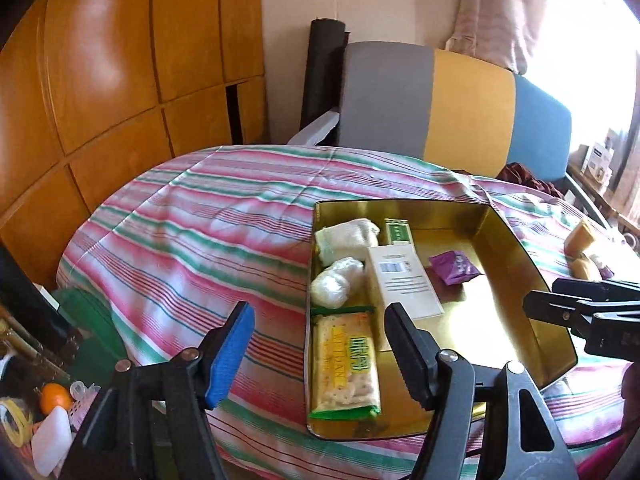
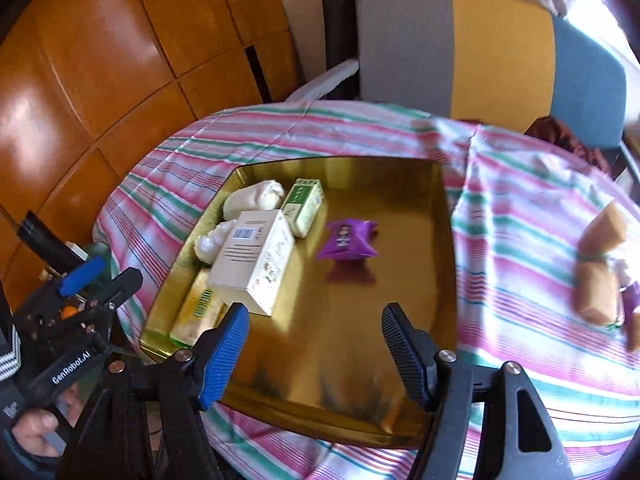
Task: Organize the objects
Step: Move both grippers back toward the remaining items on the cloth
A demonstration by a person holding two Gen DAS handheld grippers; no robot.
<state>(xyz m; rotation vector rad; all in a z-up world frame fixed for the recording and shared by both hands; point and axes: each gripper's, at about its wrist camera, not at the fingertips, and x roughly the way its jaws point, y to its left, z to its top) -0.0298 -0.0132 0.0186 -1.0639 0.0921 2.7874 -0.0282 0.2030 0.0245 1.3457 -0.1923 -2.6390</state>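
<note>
Two tan blocks (image 2: 600, 276) on striped pink-green cloth (image 2: 520, 240) blur out; gold metal tin (image 2: 444, 240) w/ cracker pack (image 1: 346, 368) half-hidden. Both my grippers, left (image 1: 320, 354) & right (image 2: 316, 354), gape empty.

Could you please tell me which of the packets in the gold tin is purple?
The purple packet, lying alone mid-tin; the others are white or green.

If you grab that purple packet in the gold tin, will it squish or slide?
The purple packet looks puffy with crimped ends, so it would probably squash and feel light. Lying alone on the shiny gold tin floor, it may well skid if pushed.
</note>
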